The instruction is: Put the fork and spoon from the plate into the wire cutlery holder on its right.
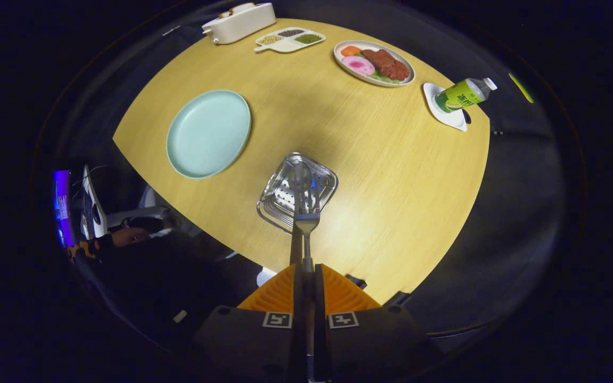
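Note:
My gripper (306, 276) is shut on the thin handle of a metal fork (307, 221). The fork's tines point down into the square wire cutlery holder (272, 205), which stands on the wooden table just ahead of the fingers. A metal spoon (300, 178) shows its bowl inside the holder. Its darker handle runs back alongside the fork's toward the fingers; I cannot tell whether the fingers also hold it. The pale green plate (208, 133) lies left of the holder with nothing on it.
Across the table stand a plate of food (374, 63), a divided dish of grains (289, 39), a white box (240, 21) and a green bottle (463, 94) lying on a white coaster. A person's hand (128, 235) rests off the table's near left edge.

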The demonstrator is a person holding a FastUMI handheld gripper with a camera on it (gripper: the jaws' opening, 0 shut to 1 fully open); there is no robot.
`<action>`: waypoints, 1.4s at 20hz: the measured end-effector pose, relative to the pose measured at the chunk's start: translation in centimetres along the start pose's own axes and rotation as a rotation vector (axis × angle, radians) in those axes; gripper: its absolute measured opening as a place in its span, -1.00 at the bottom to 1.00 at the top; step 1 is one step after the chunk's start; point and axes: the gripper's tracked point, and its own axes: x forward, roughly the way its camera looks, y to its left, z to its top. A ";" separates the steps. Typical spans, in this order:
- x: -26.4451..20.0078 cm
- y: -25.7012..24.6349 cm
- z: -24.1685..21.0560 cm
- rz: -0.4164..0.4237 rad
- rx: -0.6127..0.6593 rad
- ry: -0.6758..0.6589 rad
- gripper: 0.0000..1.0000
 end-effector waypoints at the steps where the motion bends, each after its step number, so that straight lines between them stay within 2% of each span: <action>1: 0.6 -0.1 0.1 -0.003 -0.009 0.030 -0.80; 8: 1.9 0.0 1.0 -0.007 -0.008 0.185 -0.80; 16: 2.2 0.1 1.9 0.005 -0.001 0.218 -0.67; 18: 2.1 -0.2 2.0 0.006 -0.008 0.211 -0.59; 21: 2.1 -0.3 2.7 0.008 -0.011 0.149 -0.17; 23: 1.3 0.3 3.0 0.035 0.000 0.068 -0.04; 24: 1.0 0.7 3.1 0.054 0.009 0.027 0.13; 25: 0.6 0.7 3.3 0.067 0.024 -0.023 0.55; 26: 0.3 0.7 3.6 0.069 0.042 -0.080 0.79; 27: -0.1 0.7 3.7 0.071 0.061 -0.136 0.96; 28: -0.6 0.9 3.9 0.079 0.089 -0.199 0.96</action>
